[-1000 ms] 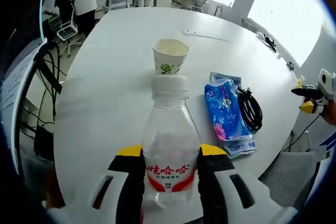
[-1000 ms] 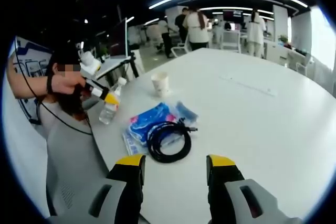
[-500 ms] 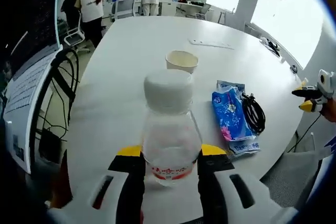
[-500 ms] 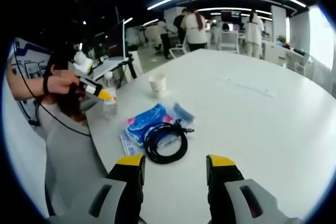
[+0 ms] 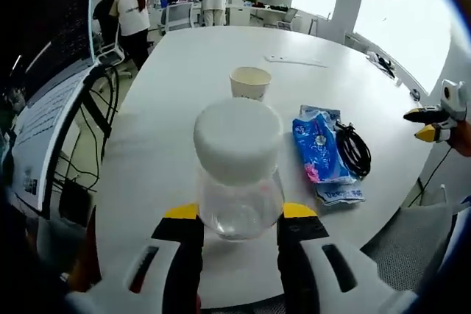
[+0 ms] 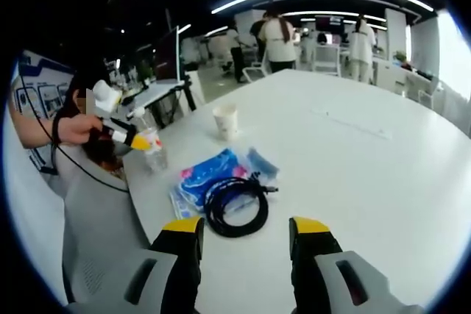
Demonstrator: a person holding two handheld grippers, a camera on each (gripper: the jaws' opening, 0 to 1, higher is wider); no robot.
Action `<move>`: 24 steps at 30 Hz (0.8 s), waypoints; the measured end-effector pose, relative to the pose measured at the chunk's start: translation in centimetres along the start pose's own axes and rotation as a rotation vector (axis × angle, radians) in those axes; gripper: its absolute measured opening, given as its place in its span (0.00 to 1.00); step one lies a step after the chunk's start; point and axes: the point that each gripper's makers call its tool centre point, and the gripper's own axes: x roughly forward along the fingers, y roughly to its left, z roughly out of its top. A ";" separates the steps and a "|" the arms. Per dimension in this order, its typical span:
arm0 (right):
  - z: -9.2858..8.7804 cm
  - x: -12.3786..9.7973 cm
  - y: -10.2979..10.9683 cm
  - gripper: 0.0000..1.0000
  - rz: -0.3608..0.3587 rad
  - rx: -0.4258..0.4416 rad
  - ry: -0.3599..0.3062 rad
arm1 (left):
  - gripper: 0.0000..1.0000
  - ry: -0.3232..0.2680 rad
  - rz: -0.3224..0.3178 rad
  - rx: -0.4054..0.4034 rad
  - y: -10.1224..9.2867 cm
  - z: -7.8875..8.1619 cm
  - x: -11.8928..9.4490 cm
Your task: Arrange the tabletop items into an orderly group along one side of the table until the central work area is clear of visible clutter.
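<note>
Tipped further toward the camera since a second ago: clear water bottle (image 5: 239,174), white cap now facing the lens and the red label gone from sight. Clamped low on the body between the yellow-tipped jaws of the left tool (image 5: 239,220), near the table (image 5: 169,108) edge closest to the person. Seen from the right gripper view as well, same bottle (image 6: 152,154) held at the table's near-left edge by a hand (image 6: 73,129).

Beyond the bottle, toward the table's middle: paper cup (image 5: 250,83), upright, well apart from the rest. Beside it, nearer the same edge: blue tissue pack (image 5: 318,148) lying flat, with a coiled black cable (image 5: 353,151) touching its far side and partly resting on a second flat packet (image 5: 337,192) underneath. Far across the table: a thin white strip (image 5: 297,60), flat.

Right tool (image 6: 243,234) with jaws apart, gripping nothing, hovering just short of the cable coil (image 6: 235,206) and the tissue pack (image 6: 210,175). Cup (image 6: 226,120) standing farther back. People and office chairs in the background, beyond the far table edge.
</note>
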 end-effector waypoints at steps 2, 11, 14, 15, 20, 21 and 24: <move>0.3 0.1 0.0 0.46 0.003 -0.005 0.000 | 0.37 -0.008 0.005 0.006 -0.2 -0.3 -0.1; 1.1 1.0 0.3 0.46 0.013 -0.004 -0.002 | 0.38 -0.058 0.040 0.077 -0.8 -0.6 -0.2; 1.1 1.2 0.4 0.46 0.016 -0.004 -0.002 | 0.37 -0.063 0.050 0.058 -0.6 -0.6 -0.2; 1.0 1.2 0.5 0.46 0.018 -0.003 -0.001 | 0.37 -0.065 0.055 0.055 -0.6 -0.6 -0.2; 0.6 1.3 0.5 0.46 0.016 0.008 0.005 | 0.37 -0.073 0.062 0.040 -0.6 -0.6 -0.1; 0.6 1.3 0.5 0.46 0.016 0.010 0.005 | 0.38 -0.075 0.064 0.038 -0.5 -0.6 0.0; 0.4 1.3 0.5 0.46 0.014 0.019 0.005 | 0.37 -0.082 0.068 0.017 -0.5 -0.8 0.0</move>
